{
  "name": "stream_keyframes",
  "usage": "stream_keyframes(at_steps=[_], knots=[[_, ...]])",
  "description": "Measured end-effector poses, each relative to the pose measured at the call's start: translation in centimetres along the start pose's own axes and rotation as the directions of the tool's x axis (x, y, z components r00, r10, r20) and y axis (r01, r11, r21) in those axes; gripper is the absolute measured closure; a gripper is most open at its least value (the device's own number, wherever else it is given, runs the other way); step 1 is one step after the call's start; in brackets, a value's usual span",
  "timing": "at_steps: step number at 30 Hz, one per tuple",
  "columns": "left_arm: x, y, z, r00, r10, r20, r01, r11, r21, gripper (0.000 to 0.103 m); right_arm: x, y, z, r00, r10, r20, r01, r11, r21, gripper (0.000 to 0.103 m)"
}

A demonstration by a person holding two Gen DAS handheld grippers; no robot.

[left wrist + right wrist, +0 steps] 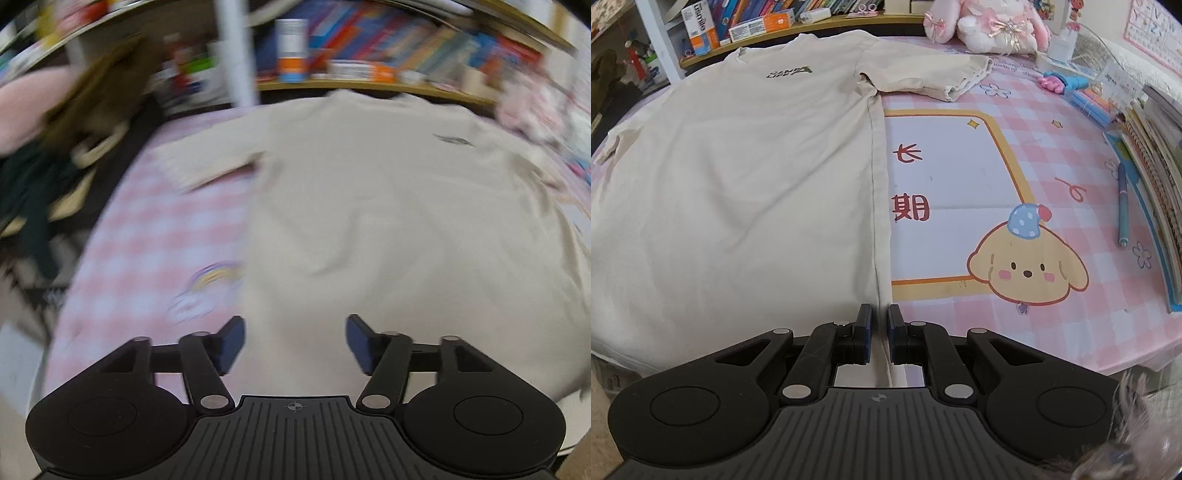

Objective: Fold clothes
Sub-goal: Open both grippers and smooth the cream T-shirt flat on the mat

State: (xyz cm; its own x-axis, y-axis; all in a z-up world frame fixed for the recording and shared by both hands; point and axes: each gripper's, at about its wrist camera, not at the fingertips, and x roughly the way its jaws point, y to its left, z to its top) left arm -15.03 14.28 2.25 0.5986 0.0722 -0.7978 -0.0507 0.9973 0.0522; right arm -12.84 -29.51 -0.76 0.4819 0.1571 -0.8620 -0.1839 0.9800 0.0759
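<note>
Shirt (738, 177) logo, perhaps "CAMP LIFE"; mat (960, 177) characters "长期"

The whole left wrist view is smeared: the books (388, 40) on the far shelf are streaks of colour with no titles to read, and the dark mark (452, 139) on the shirt's (369, 221) chest is illegible. A brown heap (92, 99) at far left has no clear shape. From the right wrist, the shirt's near hem and left sleeve (607, 146) run off-frame or are hidden under the right gripper (879, 332). A fuzzy blurred shape (1123, 435) fills the near right corner.
</note>
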Motion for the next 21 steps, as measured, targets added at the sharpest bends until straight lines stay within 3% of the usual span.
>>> stream_keyframes(at_steps=[7,14,17,20,21], knots=[[3.0,-2.7,0.8,0.998,-0.021,-0.054,0.028,0.991,0.129,0.031,0.0,-0.7,0.1,0.996,-0.081,0.027,0.080,0.996,0.032,0.098],[3.3,-3.1,2.1,0.999,-0.051,-0.015,0.053,0.988,0.142,0.028,-0.1,-0.4,0.1,0.994,-0.107,0.030,0.105,0.992,0.067,0.097],[3.3,-3.8,2.8,0.998,-0.054,0.023,0.050,0.987,0.156,0.021,-0.4,0.0,0.3,0.991,-0.127,0.048,0.122,0.988,0.096,0.078],[3.7,-4.2,3.2,0.997,-0.077,0.033,0.068,0.976,0.205,0.018,-1.3,0.6,1.1,0.983,-0.158,0.097,0.144,0.980,0.139,0.044],[3.8,-4.3,3.2,0.997,-0.071,0.035,0.061,0.972,0.226,0.018,-1.6,0.9,1.4,0.979,-0.168,0.113,0.150,0.977,0.153,0.039]])
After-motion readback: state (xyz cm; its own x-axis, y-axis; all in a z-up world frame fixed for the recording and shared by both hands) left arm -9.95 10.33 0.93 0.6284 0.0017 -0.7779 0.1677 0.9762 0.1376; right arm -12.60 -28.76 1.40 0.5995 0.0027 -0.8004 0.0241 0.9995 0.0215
